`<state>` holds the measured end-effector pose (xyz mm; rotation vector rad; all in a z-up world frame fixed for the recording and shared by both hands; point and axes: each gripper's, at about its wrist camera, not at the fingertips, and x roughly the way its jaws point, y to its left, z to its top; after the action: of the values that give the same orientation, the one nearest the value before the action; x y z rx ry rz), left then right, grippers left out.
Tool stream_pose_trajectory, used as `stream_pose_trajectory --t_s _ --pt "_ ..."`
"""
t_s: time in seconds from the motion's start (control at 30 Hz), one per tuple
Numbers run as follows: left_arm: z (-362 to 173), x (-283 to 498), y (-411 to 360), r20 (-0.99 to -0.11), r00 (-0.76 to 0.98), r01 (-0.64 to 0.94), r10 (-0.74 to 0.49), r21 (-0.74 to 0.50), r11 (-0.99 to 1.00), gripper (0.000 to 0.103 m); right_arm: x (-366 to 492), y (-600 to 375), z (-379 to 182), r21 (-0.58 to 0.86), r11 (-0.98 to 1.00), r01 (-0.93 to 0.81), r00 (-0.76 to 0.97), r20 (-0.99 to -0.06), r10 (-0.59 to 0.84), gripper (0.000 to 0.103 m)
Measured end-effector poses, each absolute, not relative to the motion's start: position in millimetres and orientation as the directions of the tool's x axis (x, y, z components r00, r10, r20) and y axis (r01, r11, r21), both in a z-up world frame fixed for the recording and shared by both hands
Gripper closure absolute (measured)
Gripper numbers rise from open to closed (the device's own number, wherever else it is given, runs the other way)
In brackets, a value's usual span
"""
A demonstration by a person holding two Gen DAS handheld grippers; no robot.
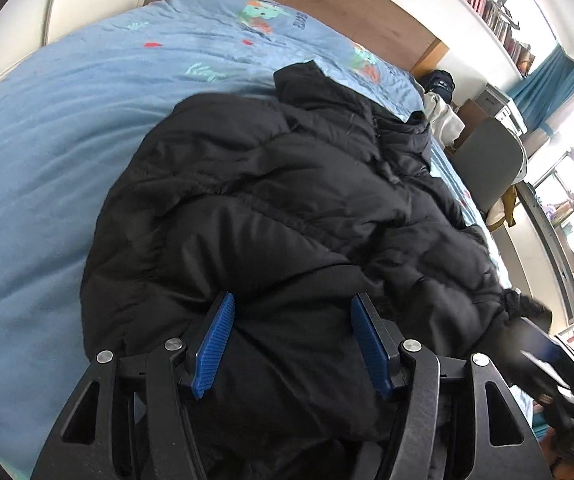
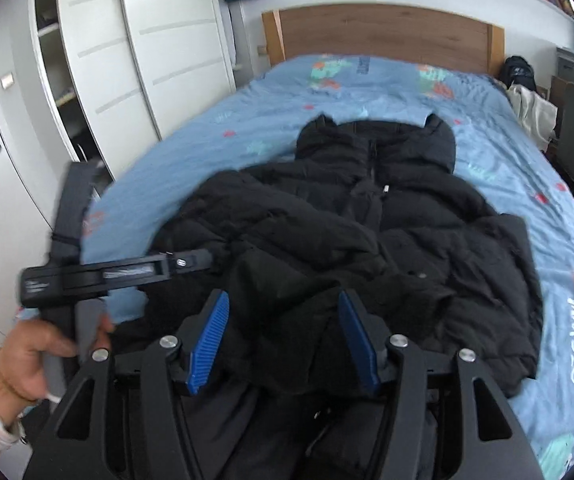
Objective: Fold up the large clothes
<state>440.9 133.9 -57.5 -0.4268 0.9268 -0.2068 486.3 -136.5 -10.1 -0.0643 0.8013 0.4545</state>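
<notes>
A black puffer jacket lies on the blue bed, collar toward the wooden headboard. In the left wrist view my left gripper is shut on a thick bunch of the jacket's near edge, which fills the gap between the blue pads. My right gripper holds another bunch of the jacket the same way, near its bottom middle. The left gripper shows side-on at the jacket's left edge, with a hand on its handle. The right gripper is a blur at the jacket's right edge.
White wardrobe doors stand left of the bed and a wooden headboard at its far end. A grey chair, a backpack and light cloth crowd the right side. Bookshelves run along the wall.
</notes>
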Motion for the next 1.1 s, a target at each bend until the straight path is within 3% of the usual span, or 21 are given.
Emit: stream_pose_trajectory --t_s 0.17,0.33,0.53,0.73,0.9,1.1 --pt "-79.7 437.5 125.5 -0.744 0.575 0.046 -0.341 -0.386 0.921 0.044 512.0 -150.4 -69.2 0.125 0.927 -0.354 0.537 -0.784 0.311 0.047" --pt "-82.1 434.4 115.0 -0.764 0.570 0.055 -0.301 -0.330 0.942 0.042 517.2 -170.2 -100.1 0.204 0.925 -0.319 0.504 -0.791 0.348 0.047" --pt "-43.6 424.1 114.2 -0.740 0.611 0.072 -0.281 -0.302 0.951 0.037 511.7 -165.8 -85.4 0.159 0.933 -0.323 0.500 -0.808 0.311 0.047" --pt "-18.8 462.0 106.7 -0.709 0.655 0.090 -0.260 -0.269 0.959 0.029 501.5 -148.2 -41.8 0.142 0.906 -0.398 0.563 -0.742 0.364 0.047" --pt "-44.9 498.6 97.6 -0.761 0.607 0.047 -0.229 -0.253 0.966 0.029 527.6 -133.2 -50.8 0.086 0.915 -0.394 0.583 -0.746 0.321 0.047" --pt "-84.7 504.5 95.1 -0.793 0.570 0.027 -0.213 -0.241 0.970 0.026 548.2 -135.9 -86.2 0.117 0.914 -0.389 0.549 -0.767 0.332 0.047"
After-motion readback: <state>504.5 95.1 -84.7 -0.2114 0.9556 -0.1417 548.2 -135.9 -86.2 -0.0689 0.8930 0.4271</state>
